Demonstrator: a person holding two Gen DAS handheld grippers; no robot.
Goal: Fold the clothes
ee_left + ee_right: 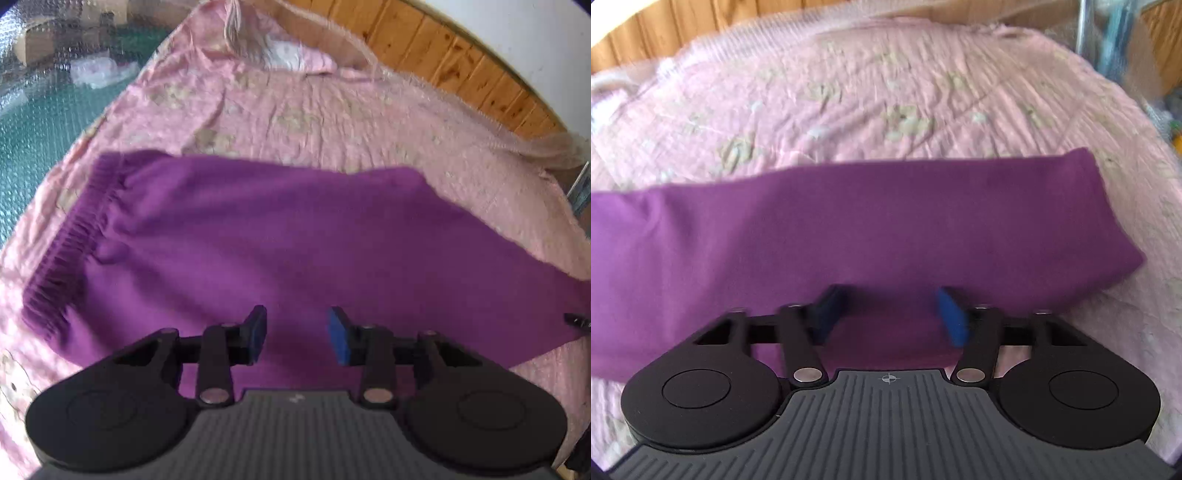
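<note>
Left gripper (297,334) and right gripper (892,315) both angle downward, jaws apart, empty.

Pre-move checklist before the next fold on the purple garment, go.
1. Left gripper empty, jaws apart: ok.
2. Right gripper empty, jaws apart: ok.
3. Purple garment lying flat on the pink bedspread: ok, only light wrinkles.
4. Elastic waistband visible and reachable at the left end: ok.
5. Far narrow end lying flat and squared: ok.
6. Layers aligned underneath: cannot tell.
</note>
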